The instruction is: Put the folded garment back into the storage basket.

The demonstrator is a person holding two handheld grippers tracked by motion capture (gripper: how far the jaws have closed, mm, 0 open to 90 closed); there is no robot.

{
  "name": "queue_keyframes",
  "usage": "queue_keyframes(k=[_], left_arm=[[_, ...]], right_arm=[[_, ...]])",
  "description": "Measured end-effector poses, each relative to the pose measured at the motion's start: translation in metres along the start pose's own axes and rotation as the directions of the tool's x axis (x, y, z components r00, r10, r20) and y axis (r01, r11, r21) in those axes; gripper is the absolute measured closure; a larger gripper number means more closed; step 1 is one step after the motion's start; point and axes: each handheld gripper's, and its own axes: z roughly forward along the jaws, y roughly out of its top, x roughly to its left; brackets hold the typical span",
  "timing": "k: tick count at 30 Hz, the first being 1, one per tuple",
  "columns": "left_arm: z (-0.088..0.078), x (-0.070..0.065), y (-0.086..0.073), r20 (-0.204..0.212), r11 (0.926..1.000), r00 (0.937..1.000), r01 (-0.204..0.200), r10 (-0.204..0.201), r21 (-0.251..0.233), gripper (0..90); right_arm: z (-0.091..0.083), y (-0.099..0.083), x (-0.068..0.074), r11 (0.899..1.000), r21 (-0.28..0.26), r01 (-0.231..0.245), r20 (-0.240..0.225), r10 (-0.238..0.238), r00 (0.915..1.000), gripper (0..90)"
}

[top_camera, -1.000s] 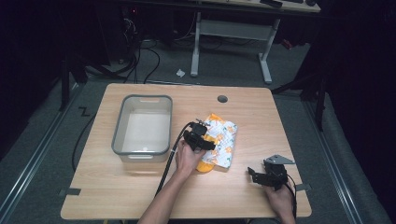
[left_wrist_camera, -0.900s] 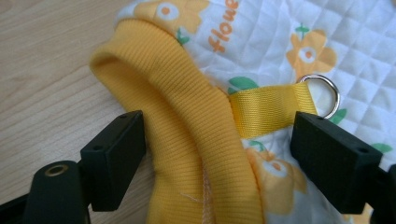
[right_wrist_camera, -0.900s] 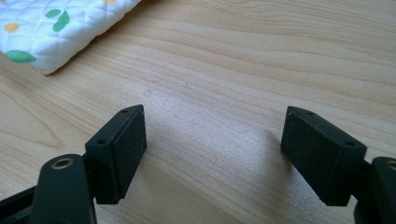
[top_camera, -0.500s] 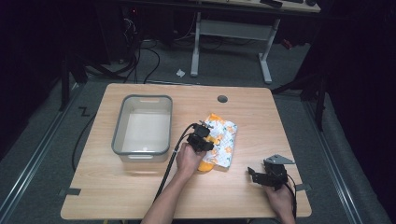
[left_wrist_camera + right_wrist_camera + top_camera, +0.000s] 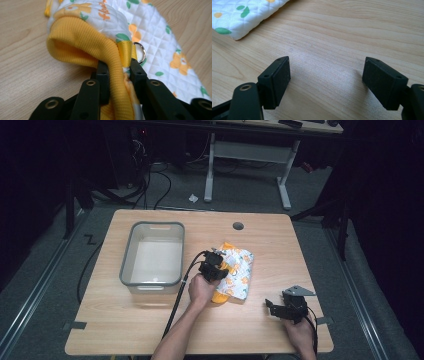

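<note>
Now the left gripper has just closed its jaws on the quilted cloth's yellow ribbed edge, ready for lifting; the right gripper rests open on the table.

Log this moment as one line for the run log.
left gripper: just closed on garment's yellow cuff | right gripper: open, on table | bin: empty

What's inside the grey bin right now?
The grey bin shows a bare pale floor in the high view, with no item lying in it. The strip of floor just behind its near wall is hidden by the rim.
</note>
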Motion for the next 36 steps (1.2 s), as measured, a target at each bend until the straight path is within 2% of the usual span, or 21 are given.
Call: queue_keyframes(k=[10, 15, 27, 36], left_arm=[[-0.024, -0.001, 0.004, 0.03, 0.9977, 0.9995, -0.011, 0.013, -0.066, 74.9], [-0.031, -0.001, 0.005, 0.047, 0.9953, 0.9989, -0.001, 0.006, -0.097, 74.9], [-0.057, 0.0, 0.007, 0.087, 0.9861, 0.9961, 0.008, 0.007, -0.166, 75.0], [-0.075, 0.006, 0.005, 0.076, 0.9784, 0.997, 0.023, -0.008, -0.205, 75.0]], right_arm=[[0.0, 0.0, 0.0, 1.0, -0.001, -0.001, 0.001, 0.001, 1.0, 22.9], [0.0, 0.0, 0.0, 1.0, 0.0, -0.001, 0.0, 0.001, 1.0, 22.9], [0.0, 0.0, 0.0, 1.0, 0.001, -0.001, 0.0, 0.001, 1.0, 22.9], [0.0, 0.0, 0.0, 1.0, 0.0, 0.0, 0.001, 0.0, 1.0, 22.8]])
